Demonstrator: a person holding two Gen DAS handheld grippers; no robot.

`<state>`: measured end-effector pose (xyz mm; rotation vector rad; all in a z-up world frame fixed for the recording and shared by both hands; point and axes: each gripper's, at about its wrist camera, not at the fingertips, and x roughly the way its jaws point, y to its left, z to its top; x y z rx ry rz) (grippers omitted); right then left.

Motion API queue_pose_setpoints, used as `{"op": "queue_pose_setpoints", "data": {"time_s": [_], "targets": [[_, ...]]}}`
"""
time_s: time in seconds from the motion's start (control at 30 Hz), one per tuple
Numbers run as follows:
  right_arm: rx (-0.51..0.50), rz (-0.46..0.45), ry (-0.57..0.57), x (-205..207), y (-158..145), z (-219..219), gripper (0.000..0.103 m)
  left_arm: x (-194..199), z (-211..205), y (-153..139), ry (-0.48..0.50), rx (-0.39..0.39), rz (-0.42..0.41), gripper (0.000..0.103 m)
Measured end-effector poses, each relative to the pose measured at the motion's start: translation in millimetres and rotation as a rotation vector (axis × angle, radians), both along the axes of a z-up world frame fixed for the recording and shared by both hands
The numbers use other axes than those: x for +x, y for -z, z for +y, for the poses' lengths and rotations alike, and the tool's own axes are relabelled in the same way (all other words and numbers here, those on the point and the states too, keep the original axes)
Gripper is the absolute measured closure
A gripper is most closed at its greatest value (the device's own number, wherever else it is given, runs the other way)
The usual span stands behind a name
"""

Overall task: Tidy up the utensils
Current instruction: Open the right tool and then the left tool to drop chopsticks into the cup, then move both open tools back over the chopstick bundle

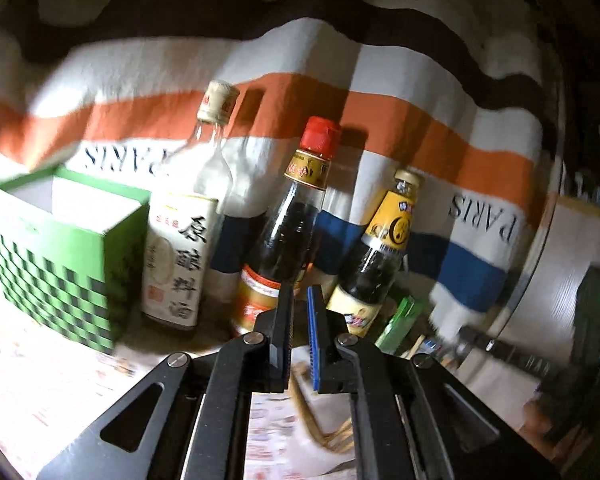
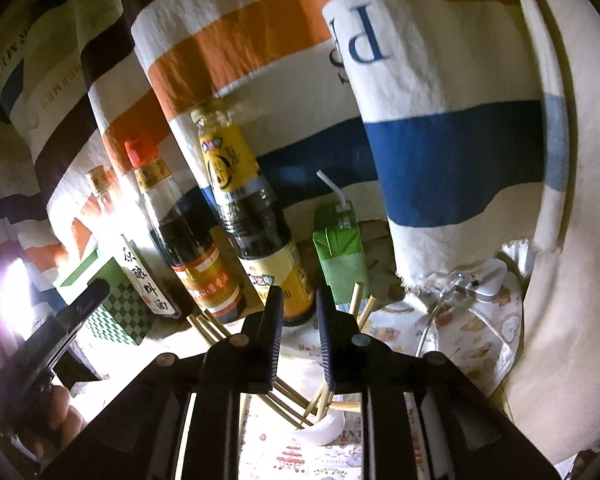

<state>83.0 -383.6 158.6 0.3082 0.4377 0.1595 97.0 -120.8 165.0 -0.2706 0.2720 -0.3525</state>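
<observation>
A striped curtain in white, orange, blue and dark brown fills the background from 9 to 3 o'clock in both wrist views. Below it, the table carries a printed cloth. At 9 o'clock in the left wrist view sits a green checkered box. Just right of it stand 3 bottles in a row: a clear bottle with a white label, a red-capped bottle of dark liquid, and a yellow-labelled bottle. A green drink carton with a white straw stands at 1 o'clock of the right gripper.

The chopsticks lie scattered on the cloth at 6 o'clock, under and around the right gripper's fingers, beside a white spoon. The right gripper's jaws stand slightly apart with nothing pinched between them. The left gripper has its jaws nearly together, empty, pointing at the bottles' bases; chopsticks show beneath it.
</observation>
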Motion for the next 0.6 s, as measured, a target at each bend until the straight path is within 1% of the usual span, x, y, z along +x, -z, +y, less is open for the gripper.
{"op": "queue_pose_setpoints", "data": {"time_s": [0.03,0.07,0.1,0.17,0.23,0.27,0.3,0.33,0.37,0.43,0.53,0.57,0.6], "targets": [[0.0,-0.005,0.002,-2,-1,0,0.083,-4,0,0,-0.002,0.025,-0.007,0.095],[-0.002,-0.011,0.004,-4,-3,1,0.081,-8,1,0,0.004,0.046,-0.016,0.089],[-0.006,-0.018,0.005,-6,-5,2,0.077,-13,3,1,0.009,0.064,-0.028,0.078],[-0.026,-0.035,0.003,-11,-9,7,0.072,-23,5,6,0.0,0.114,-0.057,0.064],[-0.061,-0.051,-0.002,-16,-12,13,0.069,-31,6,12,-0.039,0.176,-0.071,0.061],[-0.073,-0.06,-0.002,-18,-14,16,0.069,-33,8,14,-0.05,0.195,-0.07,0.058],[-0.078,-0.066,-0.004,-20,-15,19,0.065,-35,11,17,-0.057,0.206,-0.066,0.054],[-0.079,-0.071,-0.007,-21,-16,21,0.056,-36,14,20,-0.068,0.211,-0.06,0.051],[-0.077,-0.079,-0.013,-23,-17,24,0.052,-37,18,23,-0.082,0.217,-0.052,0.049],[-0.092,-0.093,-0.023,-27,-19,32,0.051,-39,26,28,-0.114,0.233,-0.034,0.045],[-0.121,-0.1,-0.031,-31,-21,43,0.05,-36,38,37,-0.172,0.244,0.01,0.033],[-0.123,-0.101,-0.037,-32,-21,47,0.048,-33,41,42,-0.187,0.244,0.04,0.026],[-0.12,-0.098,-0.045,-32,-20,50,0.046,-27,43,49,-0.19,0.253,0.082,0.025]]}}
